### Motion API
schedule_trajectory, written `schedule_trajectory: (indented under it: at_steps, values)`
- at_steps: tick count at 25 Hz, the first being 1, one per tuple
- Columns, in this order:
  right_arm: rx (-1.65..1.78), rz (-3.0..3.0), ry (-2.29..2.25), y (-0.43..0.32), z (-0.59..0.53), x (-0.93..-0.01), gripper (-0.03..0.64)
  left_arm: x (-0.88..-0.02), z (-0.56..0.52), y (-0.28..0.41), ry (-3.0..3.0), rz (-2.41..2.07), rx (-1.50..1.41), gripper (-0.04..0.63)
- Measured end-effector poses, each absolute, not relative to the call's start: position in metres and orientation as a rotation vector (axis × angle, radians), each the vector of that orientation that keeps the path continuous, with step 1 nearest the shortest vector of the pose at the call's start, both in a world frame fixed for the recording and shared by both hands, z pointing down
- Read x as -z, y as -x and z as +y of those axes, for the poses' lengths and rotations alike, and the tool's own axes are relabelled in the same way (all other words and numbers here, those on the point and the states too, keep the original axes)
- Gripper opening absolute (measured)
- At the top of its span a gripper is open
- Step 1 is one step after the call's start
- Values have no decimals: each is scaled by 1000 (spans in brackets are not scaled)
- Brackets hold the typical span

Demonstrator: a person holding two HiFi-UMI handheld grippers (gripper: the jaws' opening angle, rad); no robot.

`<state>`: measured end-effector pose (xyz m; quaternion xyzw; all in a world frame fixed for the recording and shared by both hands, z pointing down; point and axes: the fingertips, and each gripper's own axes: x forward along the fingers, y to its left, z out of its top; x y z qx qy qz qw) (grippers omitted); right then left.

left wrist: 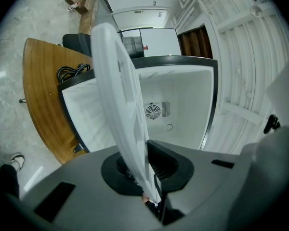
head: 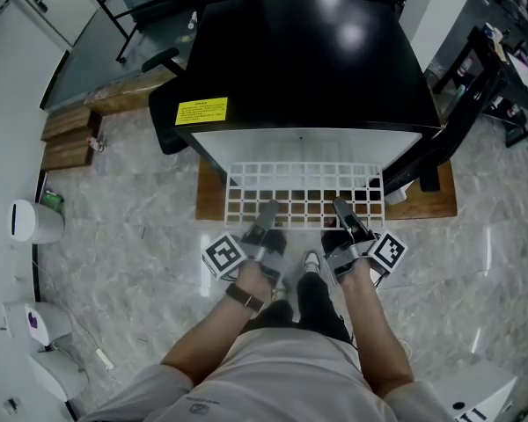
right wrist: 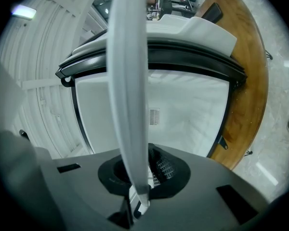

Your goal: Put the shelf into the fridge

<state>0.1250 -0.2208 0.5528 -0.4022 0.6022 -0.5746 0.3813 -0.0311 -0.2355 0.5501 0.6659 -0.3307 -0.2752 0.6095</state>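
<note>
**Shelf (head: 304, 192) gripped at the fridge's open front**

Head view: the white grid lies centre frame, with its far edge at the fridge (head: 308, 69).

Left gripper (head: 267, 211) view: jaws clenched on its near edge (seen edge-on).

Right gripper (head: 341, 207) view: likewise clamped.

Uneven pushing could skew it and jam it against a side wall.

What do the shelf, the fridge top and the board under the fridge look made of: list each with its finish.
Shelf: white grid, probably moulded plastic; its edge looks flat and faintly translucent in the gripper views, though coated wire is possible.
Fridge top: glossy black, glass or a lacquered panel; it shows bright reflections.
Board: brown with visible grain, likely varnished wood.
</note>
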Motion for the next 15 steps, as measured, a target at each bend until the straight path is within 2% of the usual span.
schedule_trajectory:
  at_steps: [15]
  values:
    - [1457, 1546, 1030, -127, -222, -554, 44, -552, -234, 32, -1540, -789, 632, 29]
